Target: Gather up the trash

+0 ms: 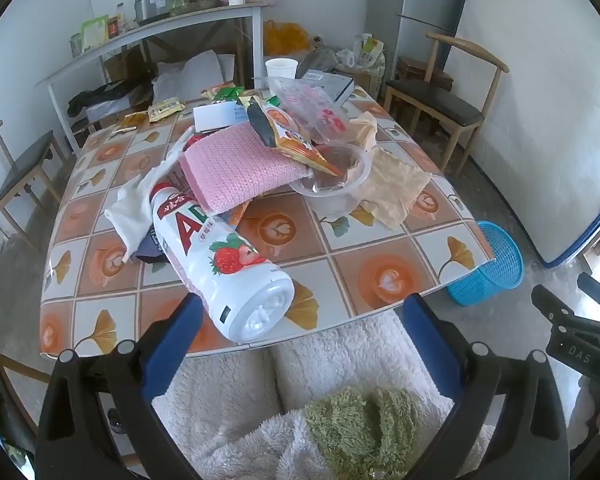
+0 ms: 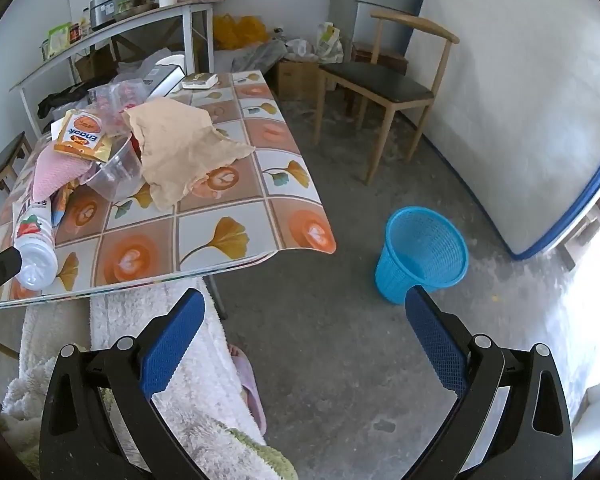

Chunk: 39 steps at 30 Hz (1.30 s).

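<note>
The trash lay heaped on the desk (image 1: 340,240), which carried a tiled leaf-and-cup pattern. In the left wrist view, a white strawberry-label bottle (image 1: 224,264) lay on its side at centre, its base toward the near desk edge. Above it lay a pink knitted cloth (image 1: 236,172), and on that an orange snack packet (image 1: 296,136). Right of the cloth stood a clear plastic bowl (image 1: 332,188), with crumpled brown paper (image 1: 396,184) beside it. A white paper cup (image 1: 281,67) stood at the far desk edge, upper centre.

A blue mesh basket (image 2: 424,252) stood on the floor, right of centre in the right wrist view, well apart from the desk.

The left gripper (image 1: 300,312) was held wide open, empty, just below the bottle base. The right gripper (image 2: 304,308) was likewise wide open and empty, over bare floor left of the basket.
</note>
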{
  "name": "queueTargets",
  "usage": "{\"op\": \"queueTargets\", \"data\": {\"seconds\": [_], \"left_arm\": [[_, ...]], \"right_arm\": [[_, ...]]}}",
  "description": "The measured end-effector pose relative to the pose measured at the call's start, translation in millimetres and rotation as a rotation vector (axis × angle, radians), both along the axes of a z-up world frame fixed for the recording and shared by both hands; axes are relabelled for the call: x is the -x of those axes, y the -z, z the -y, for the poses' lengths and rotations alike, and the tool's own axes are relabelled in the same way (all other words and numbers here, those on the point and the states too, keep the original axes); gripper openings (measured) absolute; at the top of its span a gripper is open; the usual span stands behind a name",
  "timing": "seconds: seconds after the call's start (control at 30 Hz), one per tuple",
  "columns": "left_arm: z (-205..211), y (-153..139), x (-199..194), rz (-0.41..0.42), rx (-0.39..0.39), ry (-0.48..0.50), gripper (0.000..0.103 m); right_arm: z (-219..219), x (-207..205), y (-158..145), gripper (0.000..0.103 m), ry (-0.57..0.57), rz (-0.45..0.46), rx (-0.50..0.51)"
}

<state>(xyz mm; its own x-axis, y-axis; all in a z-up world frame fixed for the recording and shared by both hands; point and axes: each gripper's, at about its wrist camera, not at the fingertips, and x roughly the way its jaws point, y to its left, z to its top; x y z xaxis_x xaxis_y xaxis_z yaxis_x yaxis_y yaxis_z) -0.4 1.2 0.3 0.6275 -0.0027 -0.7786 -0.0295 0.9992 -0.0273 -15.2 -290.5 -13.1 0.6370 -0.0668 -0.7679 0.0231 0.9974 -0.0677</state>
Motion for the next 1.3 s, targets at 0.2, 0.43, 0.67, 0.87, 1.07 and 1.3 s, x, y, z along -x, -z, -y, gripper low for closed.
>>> {"op": "queueTargets", "data": {"seconds": [0.2, 0.43, 0.67, 0.87, 1.07, 1.3], "left_arm": [[-0.3, 0.0, -0.2, -0.001, 0.002, 0.001, 0.097], [-0.7, -0.2, -0.1, -0.002, 0.003, 0.001, 0.097], [-1.1, -0.2, -0.2, -0.003, 0.006, 0.0, 0.097], [-3.3, 2.6, -1.3, -0.001, 0.004, 0.001, 0.097], [-3.9, 2.4, -1.4, -0.003, 0.007, 0.0, 0.097], [-3.5, 2.3, -1.4, -0.003, 0.009, 0.0, 0.097]], "right_arm": [[-0.6, -0.6, 0.3, 0.096, 0.001, 0.0, 0.002], [-0.5, -1.3, 0.7, 0.096, 0.0, 0.0, 0.002], [-0.4, 2.5, -1.7, 0.096, 0.0, 0.0, 0.003], [-0.1, 5.3, -3.3, 0.096, -0.001, 0.001, 0.003], [0.0, 5.3, -3.1, 0.096, -0.001, 0.002, 0.003], [0.1, 6.2, -3.6, 0.096, -0.002, 0.002, 0.004]]}}
